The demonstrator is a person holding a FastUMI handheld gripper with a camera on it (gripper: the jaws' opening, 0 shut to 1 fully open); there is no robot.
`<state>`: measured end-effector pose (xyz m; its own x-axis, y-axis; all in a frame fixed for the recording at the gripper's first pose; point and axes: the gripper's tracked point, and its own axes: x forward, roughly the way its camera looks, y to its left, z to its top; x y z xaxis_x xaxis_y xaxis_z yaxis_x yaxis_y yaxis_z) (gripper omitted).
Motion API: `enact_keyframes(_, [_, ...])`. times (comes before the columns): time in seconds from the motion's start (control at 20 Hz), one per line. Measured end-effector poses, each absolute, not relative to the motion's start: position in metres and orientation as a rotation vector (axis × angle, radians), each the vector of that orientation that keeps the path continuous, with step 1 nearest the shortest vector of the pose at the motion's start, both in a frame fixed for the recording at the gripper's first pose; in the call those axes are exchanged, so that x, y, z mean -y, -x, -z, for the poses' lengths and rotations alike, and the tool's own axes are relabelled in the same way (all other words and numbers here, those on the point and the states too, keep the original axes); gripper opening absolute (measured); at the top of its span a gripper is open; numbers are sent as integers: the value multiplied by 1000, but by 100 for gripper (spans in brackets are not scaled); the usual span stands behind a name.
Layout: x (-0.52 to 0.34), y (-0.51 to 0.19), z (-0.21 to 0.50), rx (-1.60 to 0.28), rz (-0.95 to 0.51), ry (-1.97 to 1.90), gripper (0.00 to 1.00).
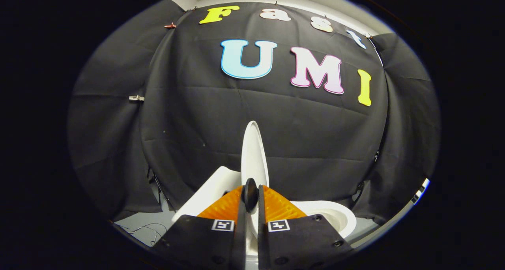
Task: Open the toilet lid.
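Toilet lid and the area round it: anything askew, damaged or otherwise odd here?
Nothing stands out. The toilet lid stands raised on edge, rising just beyond the tongs, whose fingers are closed on a small dark knob at its edge. The toilet bowl beside it looks intact. Some loose wires lie on the floor.

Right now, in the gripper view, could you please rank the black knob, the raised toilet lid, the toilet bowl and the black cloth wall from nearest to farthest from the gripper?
1. black knob: between the fingers of the gripper.
2. toilet lid: standing on edge just beyond the knob.
3. toilet bowl: below, to the right of the fingers.
4. black cloth wall: behind everything.
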<state>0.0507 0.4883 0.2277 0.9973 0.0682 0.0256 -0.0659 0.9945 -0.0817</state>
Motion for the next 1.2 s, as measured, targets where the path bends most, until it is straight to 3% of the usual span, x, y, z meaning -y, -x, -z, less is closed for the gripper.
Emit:
enact_keyframes(0.15, [-488,-50,-234,46,-67,77,29])
enact_keyframes(0.4, [-490,-51,-236,46,-70,72,61])
enact_keyframes(0.45, [-491,-51,-236,41,-74,72,60])
enact_keyframes(0.6, [-489,-50,-240,59,-71,89,86])
enact_keyframes(0.8, [-484,-50,-241,57,-73,82,98])
enact_keyframes(1.2, [-490,-41,-251,85,-120,69,98])
